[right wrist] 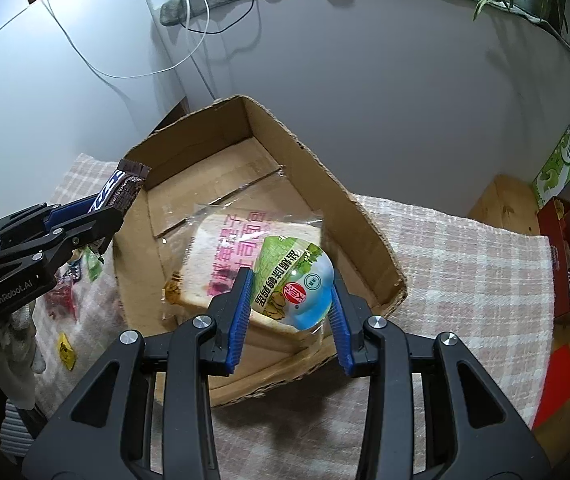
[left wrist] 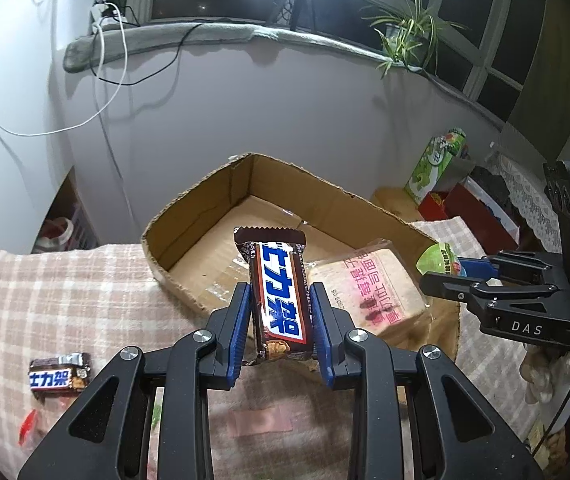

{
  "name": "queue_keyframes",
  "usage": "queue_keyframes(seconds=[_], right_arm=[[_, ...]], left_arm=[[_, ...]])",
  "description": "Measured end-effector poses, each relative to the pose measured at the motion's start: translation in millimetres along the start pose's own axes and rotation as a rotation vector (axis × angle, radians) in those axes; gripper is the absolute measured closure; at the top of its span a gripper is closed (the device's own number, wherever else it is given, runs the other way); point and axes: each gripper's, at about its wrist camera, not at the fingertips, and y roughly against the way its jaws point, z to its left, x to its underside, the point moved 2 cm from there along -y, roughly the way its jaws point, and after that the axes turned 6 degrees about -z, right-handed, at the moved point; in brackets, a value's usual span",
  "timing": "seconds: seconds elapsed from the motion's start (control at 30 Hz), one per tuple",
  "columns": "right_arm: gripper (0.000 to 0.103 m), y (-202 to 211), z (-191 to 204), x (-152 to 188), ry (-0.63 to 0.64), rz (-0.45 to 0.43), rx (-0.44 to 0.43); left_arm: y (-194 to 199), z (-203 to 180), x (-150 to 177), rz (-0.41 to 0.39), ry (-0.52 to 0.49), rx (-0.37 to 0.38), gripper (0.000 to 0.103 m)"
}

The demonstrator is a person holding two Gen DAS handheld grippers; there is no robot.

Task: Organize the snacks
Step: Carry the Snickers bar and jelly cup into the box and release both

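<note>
My left gripper [left wrist: 281, 300] is shut on a brown chocolate bar [left wrist: 279, 296] with blue lettering, held upright just in front of an open cardboard box [left wrist: 205, 188]. My right gripper [right wrist: 291, 286] is shut on a round green-and-blue snack packet [right wrist: 295, 280], held above the box's near end [right wrist: 365, 216]. A wrapped bread slice pack [right wrist: 221, 248] lies inside the box; it also shows in the left wrist view [left wrist: 373, 284]. The left gripper with its bar [right wrist: 119, 194] shows at the box's left side. The right gripper [left wrist: 461, 276] shows at right.
A second chocolate bar [left wrist: 59, 374] lies on the checked cloth [left wrist: 85, 300] at left, with small red and yellow wrappers [right wrist: 63, 300] near it. Green and red boxes [right wrist: 565, 168] stand at right. A wall and a windowsill with a plant [left wrist: 405, 36] lie behind.
</note>
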Motion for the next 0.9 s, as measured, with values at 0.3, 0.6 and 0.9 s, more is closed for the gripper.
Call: queue_keyframes(seconds=[0.3, 0.6, 0.9], right_arm=[[0.065, 0, -7, 0, -0.01, 0.0, 0.001], [0.057, 3, -6, 0, -0.001, -0.01, 0.008], [0.038, 13, -2, 1, 0.013, -0.026, 0.017]], left_arm=[[-12, -8, -4, 0.011, -0.019, -0.001, 0.075], [-14, -11, -5, 0.017, -0.03, -0.003, 0.075], [-12, -12, -8, 0.008, -0.022, -0.02, 0.056]])
